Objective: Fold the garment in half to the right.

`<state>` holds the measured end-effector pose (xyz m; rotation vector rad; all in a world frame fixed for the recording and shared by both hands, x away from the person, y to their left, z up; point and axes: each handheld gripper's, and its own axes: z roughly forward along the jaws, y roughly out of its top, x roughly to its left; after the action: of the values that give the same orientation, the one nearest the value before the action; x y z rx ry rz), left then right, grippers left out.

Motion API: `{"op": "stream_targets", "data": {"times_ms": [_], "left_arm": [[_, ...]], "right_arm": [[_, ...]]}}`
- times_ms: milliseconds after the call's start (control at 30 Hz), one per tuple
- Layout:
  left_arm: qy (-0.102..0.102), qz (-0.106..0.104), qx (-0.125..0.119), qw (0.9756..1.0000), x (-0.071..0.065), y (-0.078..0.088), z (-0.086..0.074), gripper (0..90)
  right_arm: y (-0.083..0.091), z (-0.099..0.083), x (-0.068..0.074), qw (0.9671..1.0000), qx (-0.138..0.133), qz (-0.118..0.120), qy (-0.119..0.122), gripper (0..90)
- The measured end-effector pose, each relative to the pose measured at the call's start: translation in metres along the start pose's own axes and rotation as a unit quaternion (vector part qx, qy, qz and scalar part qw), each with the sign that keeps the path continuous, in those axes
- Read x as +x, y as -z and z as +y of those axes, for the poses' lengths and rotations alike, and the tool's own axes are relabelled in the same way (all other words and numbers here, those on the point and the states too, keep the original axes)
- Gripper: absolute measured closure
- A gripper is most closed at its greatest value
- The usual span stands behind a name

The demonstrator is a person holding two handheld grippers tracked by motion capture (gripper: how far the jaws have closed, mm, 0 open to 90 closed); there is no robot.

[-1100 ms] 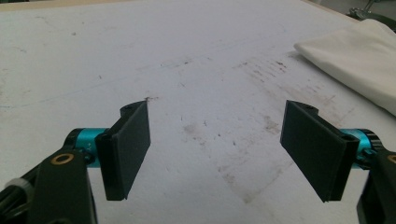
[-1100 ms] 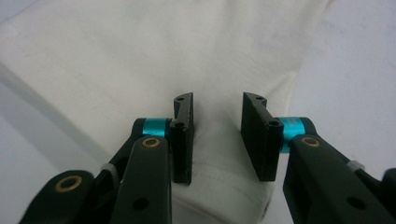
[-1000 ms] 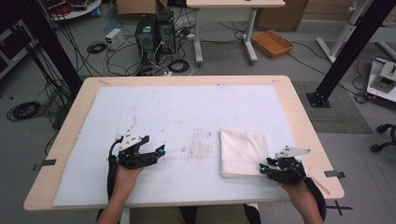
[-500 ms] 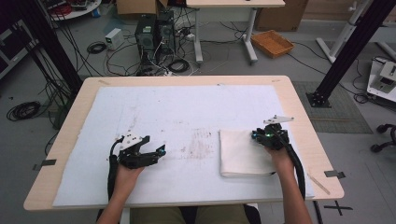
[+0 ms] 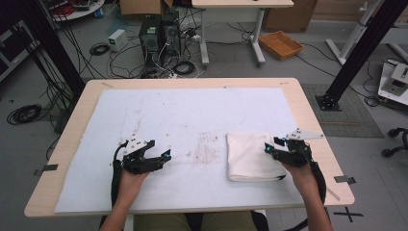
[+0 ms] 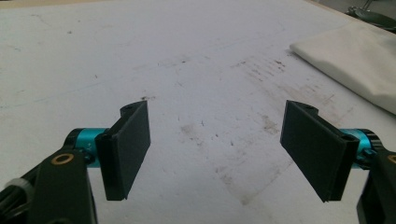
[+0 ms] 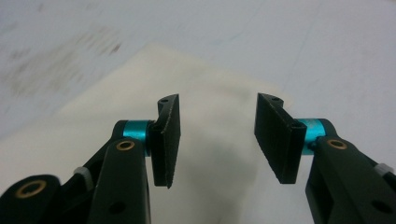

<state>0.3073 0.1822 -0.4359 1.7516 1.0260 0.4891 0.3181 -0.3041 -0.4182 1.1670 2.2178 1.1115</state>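
Folded white cloth lies flat on the white table covering, right of centre; right gripper sits at its right edge, jaws apart, just reopened, nothing between; left gripper well apart, jaws wide.

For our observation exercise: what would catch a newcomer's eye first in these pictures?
The folded white cloth on the white table cover's right side, the right gripper poised at its right edge with nothing between its jaws. The left gripper rests open on the cover's left, near brown stains.
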Motion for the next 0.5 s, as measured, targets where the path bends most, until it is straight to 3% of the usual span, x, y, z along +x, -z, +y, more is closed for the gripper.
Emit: {"op": "stream_targets", "data": {"times_ms": [100,133,167,233,300,367,500], "left_arm": [[-0.001,-0.003,-0.009,0.9999,0.001,0.002,0.001,24.3],[0.000,-0.006,-0.017,0.9998,0.001,0.003,0.001,24.3],[-0.002,-0.008,-0.023,0.9997,0.001,0.004,0.002,24.3],[-0.005,-0.011,-0.035,0.9993,0.002,0.005,0.003,20.4],[-0.008,-0.018,-0.050,0.9986,0.002,0.007,0.003,19.5],[-0.013,-0.027,-0.061,0.9977,0.002,0.010,0.004,19.5],[-0.031,-0.030,-0.080,0.9959,0.000,0.012,0.005,19.5]], "right_arm": [[-0.001,-0.017,0.005,0.9977,0.060,0.002,0.032,57.0],[-0.001,-0.022,0.003,0.9980,0.056,0.003,0.031,54.5],[0.001,-0.023,0.001,0.9989,0.042,0.008,0.021,49.5],[0.009,-0.018,-0.001,0.9999,0.005,-0.011,0.003,31.3],[0.019,-0.012,0.000,0.9986,-0.051,-0.013,-0.002,26.5],[0.027,-0.007,0.002,0.9961,-0.087,-0.016,0.003,19.9],[0.035,0.000,0.008,0.9937,-0.110,-0.016,0.015,19.9]]}}
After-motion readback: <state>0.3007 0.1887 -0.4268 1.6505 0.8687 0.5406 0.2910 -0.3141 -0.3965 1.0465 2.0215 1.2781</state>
